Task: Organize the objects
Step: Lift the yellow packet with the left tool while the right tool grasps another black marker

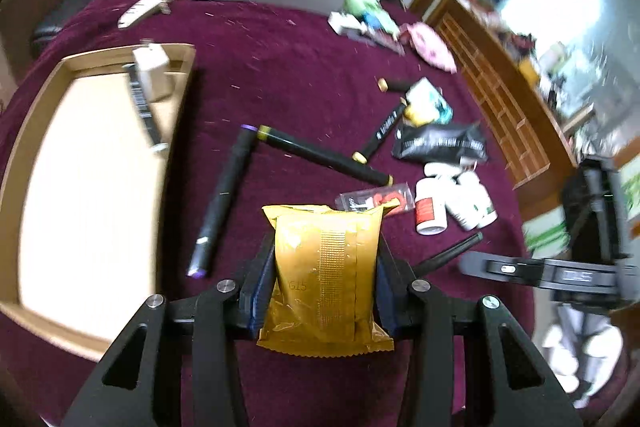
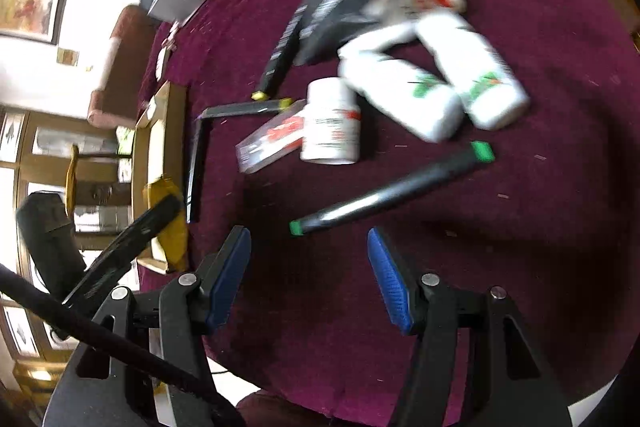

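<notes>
Carrying a gold foil packet (image 1: 326,267), clenched between the blue pads of the left gripper (image 1: 320,291) and held above the maroon cloth (image 1: 280,67), apparently partway through a sorting step with the wooden tray (image 1: 100,59) off to the left as the likely destination. Waiting with the right gripper (image 2: 310,275) released, jaws standing apart with nothing between them, hovering just short of a green-capped marker (image 2: 392,187). Probably calling next for swinging the packet leftward over the tray rim and lowering it onto the bare pale floor before letting go. Holding so far, in the tray's far corner, a small cream box (image 1: 154,71) and a dark barcoded stick (image 1: 142,103). Leaving still loose on the cloth: black markers (image 1: 320,155), white bottles (image 2: 432,83), a black pouch (image 1: 438,143) and a clear red-printed case (image 2: 272,139).
</notes>
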### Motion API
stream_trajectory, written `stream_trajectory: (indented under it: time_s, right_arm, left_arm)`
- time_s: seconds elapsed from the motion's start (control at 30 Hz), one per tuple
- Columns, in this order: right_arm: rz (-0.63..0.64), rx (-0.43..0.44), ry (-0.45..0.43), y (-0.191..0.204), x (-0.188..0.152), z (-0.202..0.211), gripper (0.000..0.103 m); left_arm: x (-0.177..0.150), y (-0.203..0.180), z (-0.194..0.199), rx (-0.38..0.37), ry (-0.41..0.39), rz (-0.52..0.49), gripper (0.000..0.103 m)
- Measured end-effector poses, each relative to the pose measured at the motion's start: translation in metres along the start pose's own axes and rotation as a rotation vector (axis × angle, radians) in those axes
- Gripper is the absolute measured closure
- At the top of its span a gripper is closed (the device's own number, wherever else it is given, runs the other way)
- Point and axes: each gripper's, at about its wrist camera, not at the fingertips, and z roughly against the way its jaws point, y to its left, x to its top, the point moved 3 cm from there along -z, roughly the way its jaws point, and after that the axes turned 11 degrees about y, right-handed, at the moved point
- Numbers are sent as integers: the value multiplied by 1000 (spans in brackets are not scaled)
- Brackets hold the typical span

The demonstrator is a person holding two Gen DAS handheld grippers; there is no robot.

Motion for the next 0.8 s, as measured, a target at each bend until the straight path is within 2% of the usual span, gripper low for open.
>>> stream_trajectory:
  time_s: [0.2,0.3,0.43,0.53,0.67,0.8]
  right_arm:
    - [112,-5,65,63,15,-41,43]
    - [172,-42,84,100,24,-66,43]
    - [212,-126,94,139,44,-103,43]
    - [219,-215,65,158,60,-123,43]
    - [169,-277,53,162,76,-146,43]
    - [117,-349,39,160,82,-160,64]
  left_arm:
    - [-9,47,41,19,-52,75,64]
    - [-13,67,52,28,-68,97,64]
    - [-17,92,59,30,-73,105,64]
    - [-20,113,65,28,-73,113,64]
    - [-21,138,66,15,-64,124,64]
    - [-20,160,65,6,-59,125,64]
